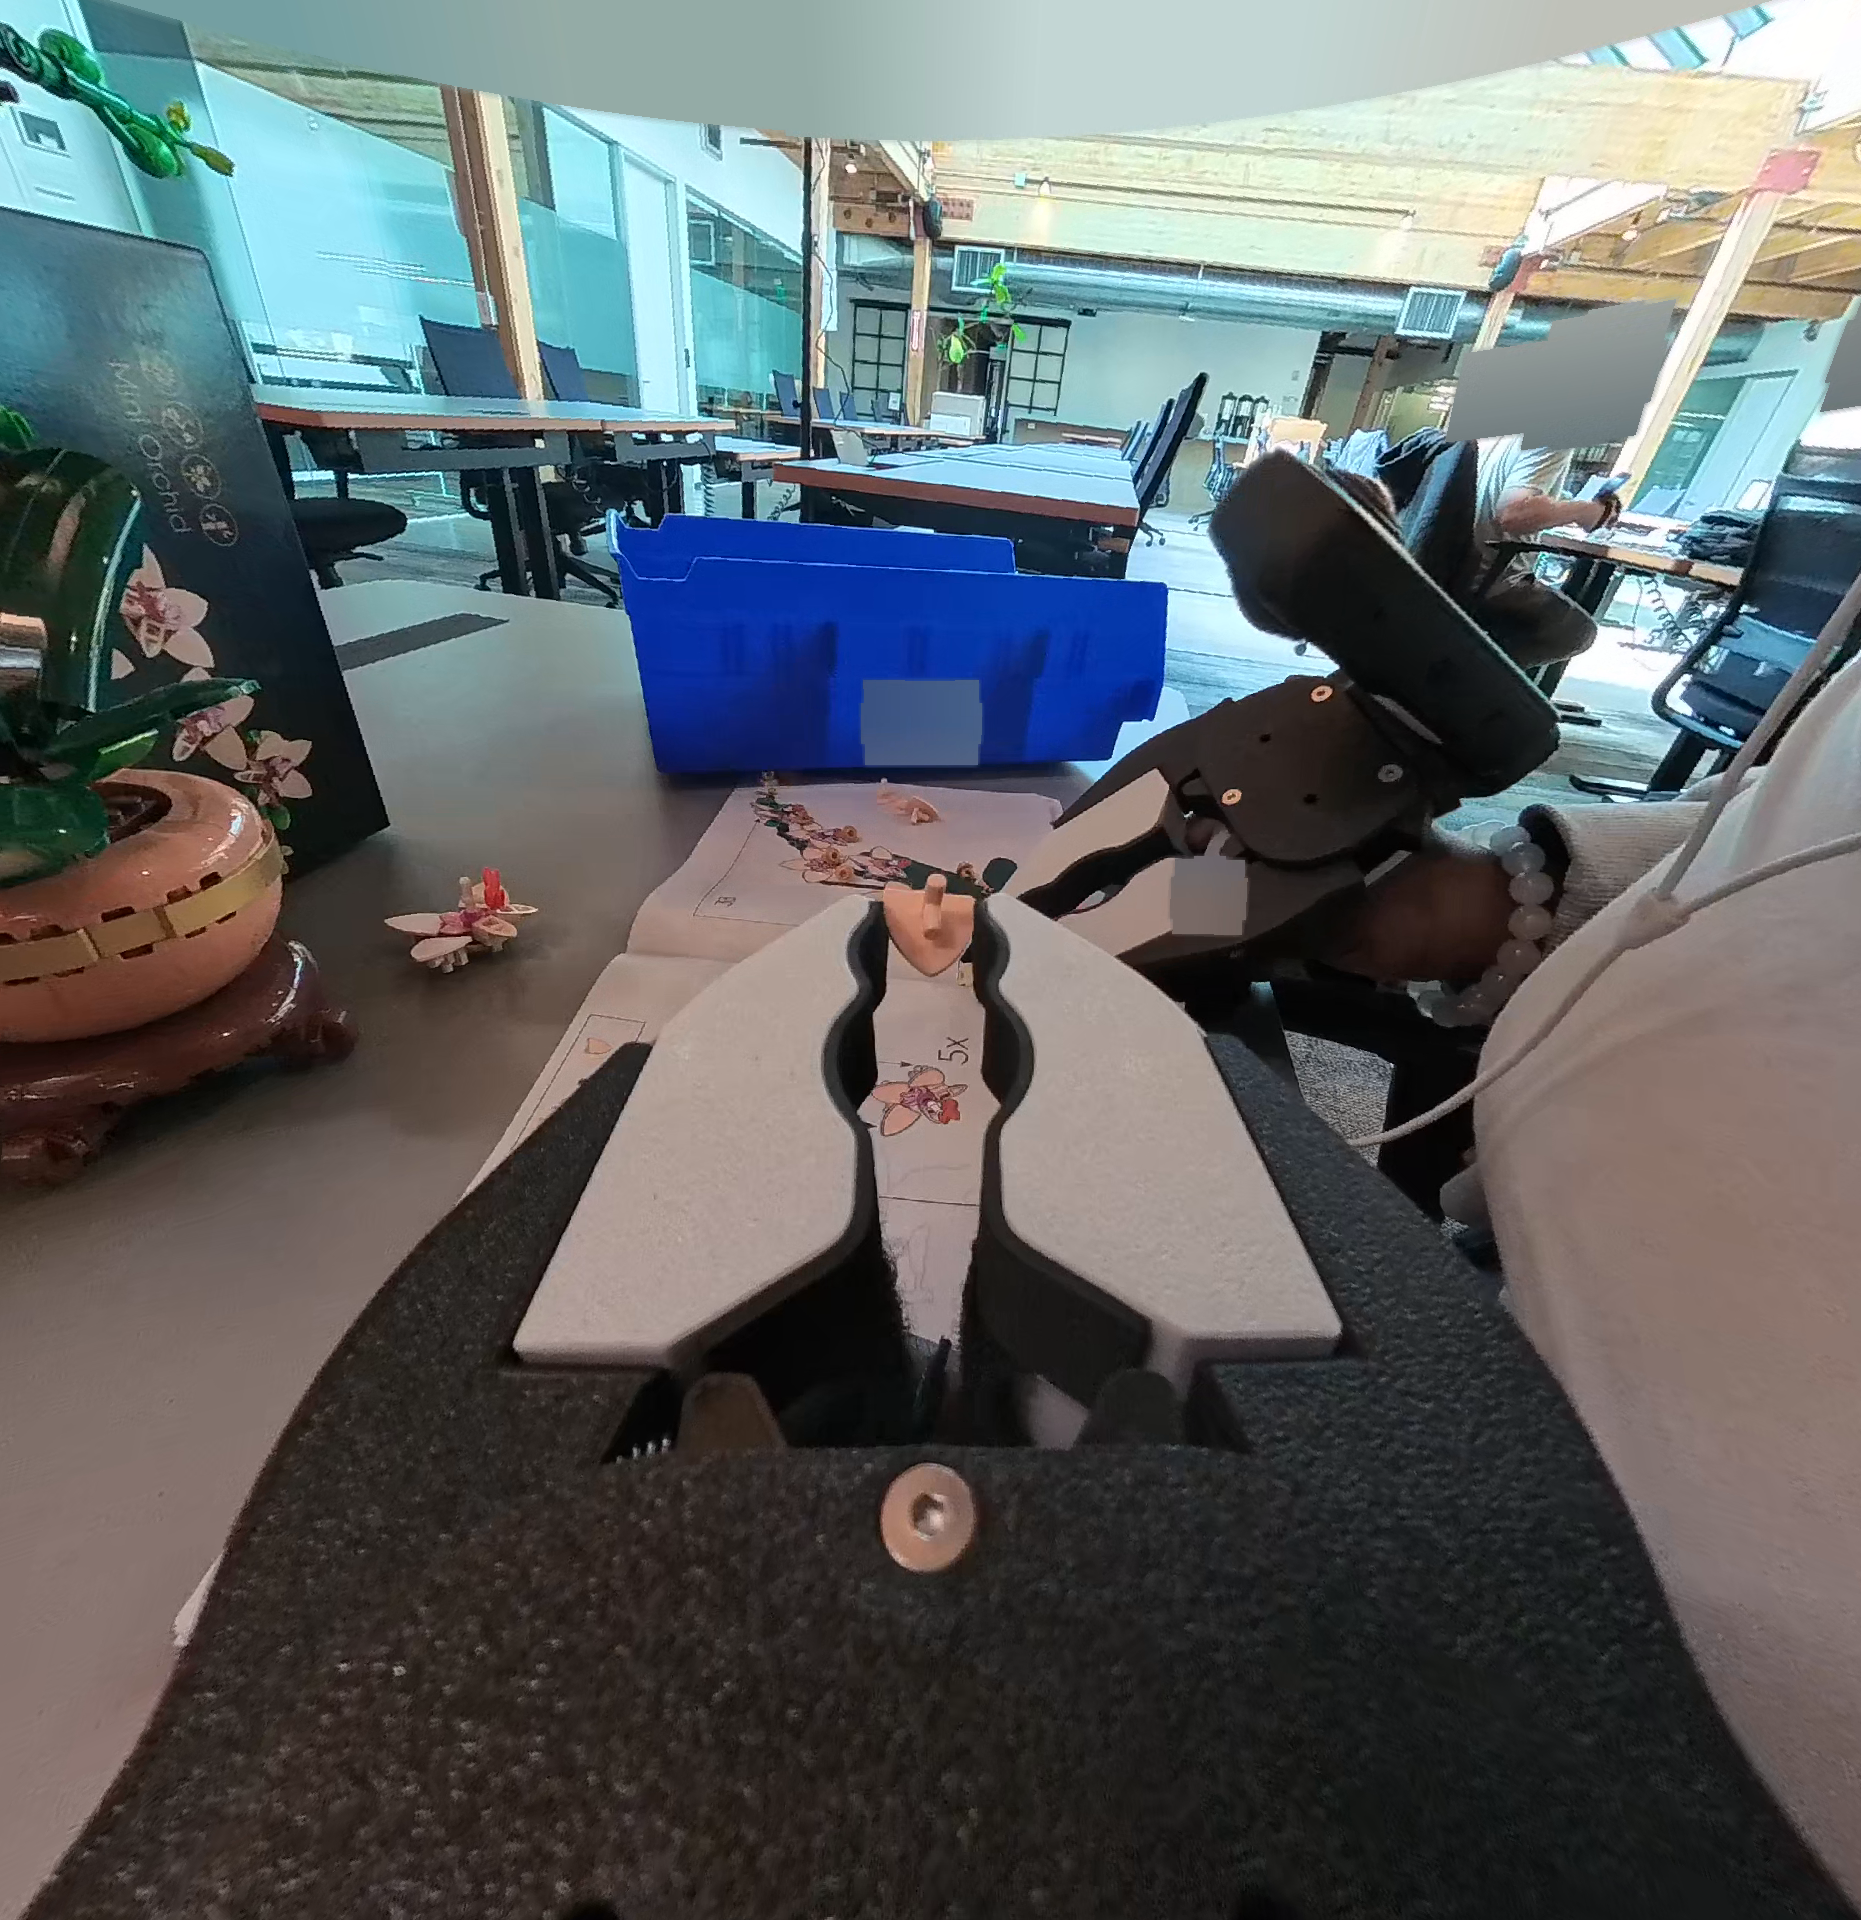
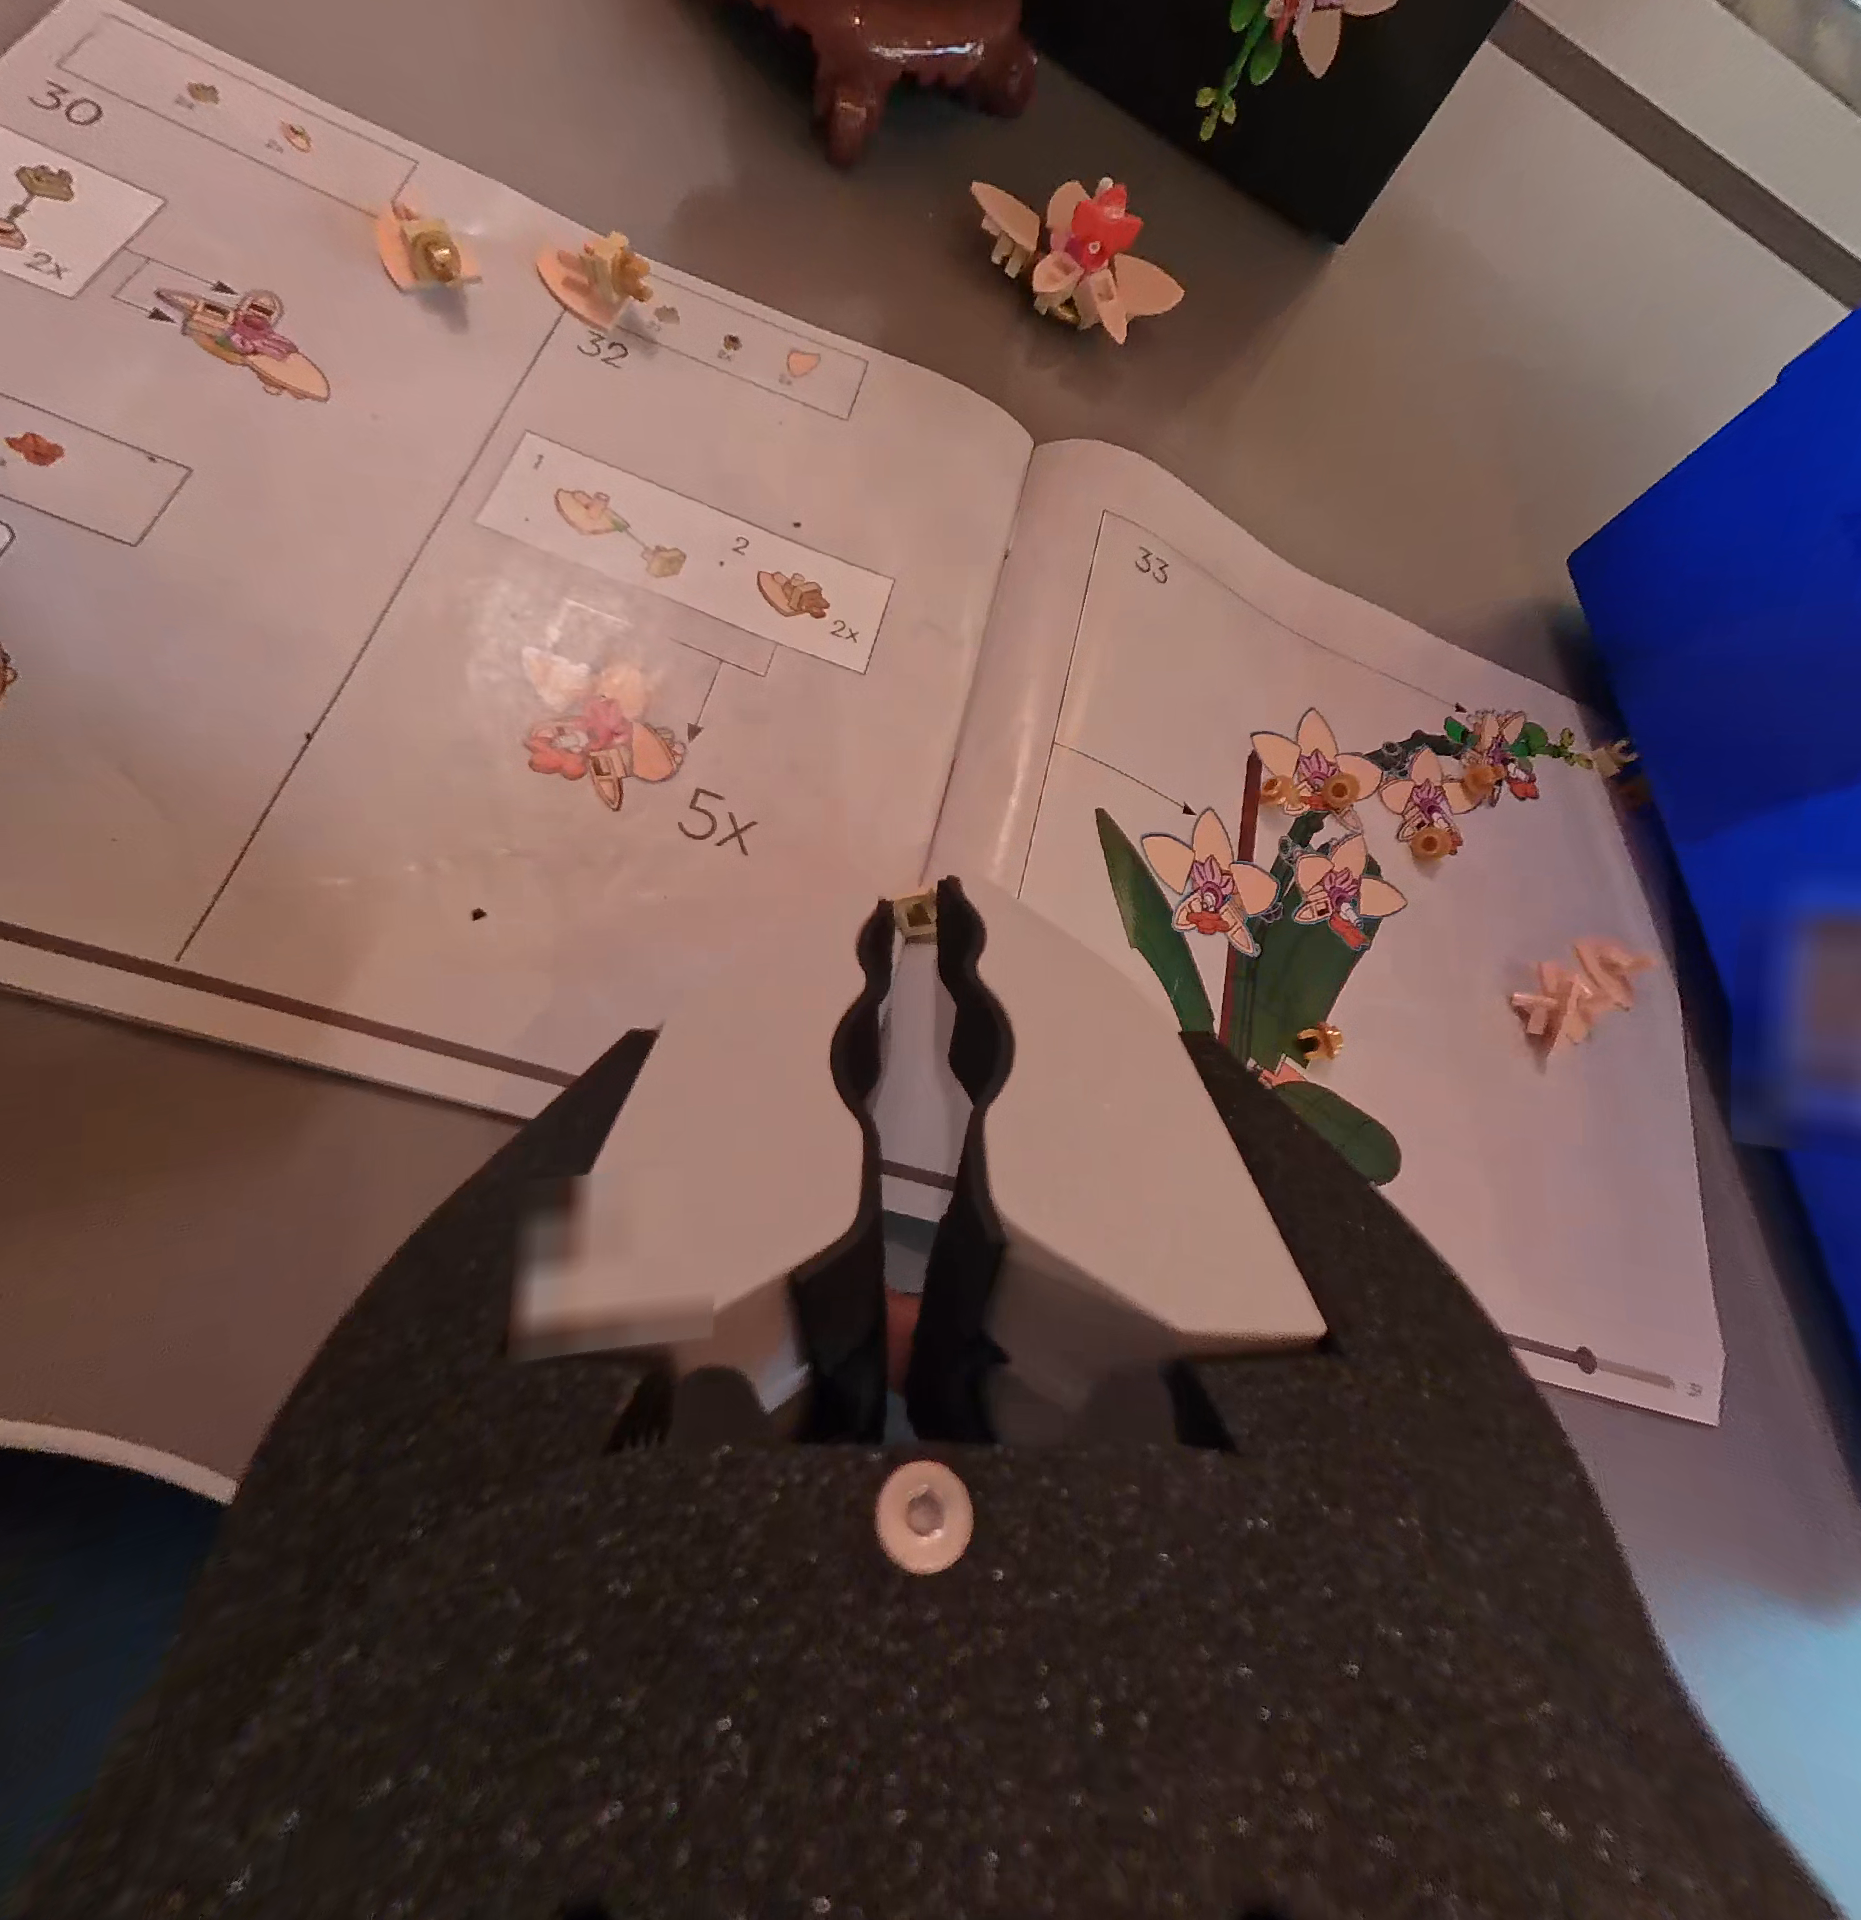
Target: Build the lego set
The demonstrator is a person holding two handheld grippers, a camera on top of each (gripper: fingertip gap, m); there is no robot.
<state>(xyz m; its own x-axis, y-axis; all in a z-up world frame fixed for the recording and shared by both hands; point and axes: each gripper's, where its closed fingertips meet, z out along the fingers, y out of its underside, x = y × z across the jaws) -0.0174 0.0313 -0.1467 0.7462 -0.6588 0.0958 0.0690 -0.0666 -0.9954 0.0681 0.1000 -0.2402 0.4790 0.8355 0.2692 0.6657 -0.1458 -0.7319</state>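
My left gripper (image 1: pixel 926 935) is shut on a pale pink petal piece (image 1: pixel 923 935) with a peg standing up, held above the open instruction booklet (image 1: pixel 760 862). My right gripper (image 2: pixel 919 914) is shut on a small tan stud piece (image 2: pixel 919 916) above the booklet (image 2: pixel 697 623); it also shows at the right in the left wrist view (image 1: pixel 1144 852). A built flower (image 2: pixel 1082 255) with a red centre lies on the table (image 1: pixel 458 920). Two petal sub-assemblies (image 2: pixel 427 244) (image 2: pixel 599 275) lie on the booklet's top edge. Loose pink petals (image 2: pixel 1575 992) lie on the right page.
A blue bin (image 1: pixel 884 644) stands behind the booklet, right of it in the right wrist view (image 2: pixel 1757 727). The pink pot with green leaves on a brown stand (image 1: pixel 105 935) and the dark set box (image 1: pixel 157 499) are at the left. A person's sleeve (image 1: pixel 1684 1143) fills the right. The left gripper's tips are roughly 15 cm from the right gripper's. The built flower (image 2: pixel 1082 255) is about 15 cm from my right fingertips. The left camera catches it too, in the left wrist view (image 1: pixel 504 905).
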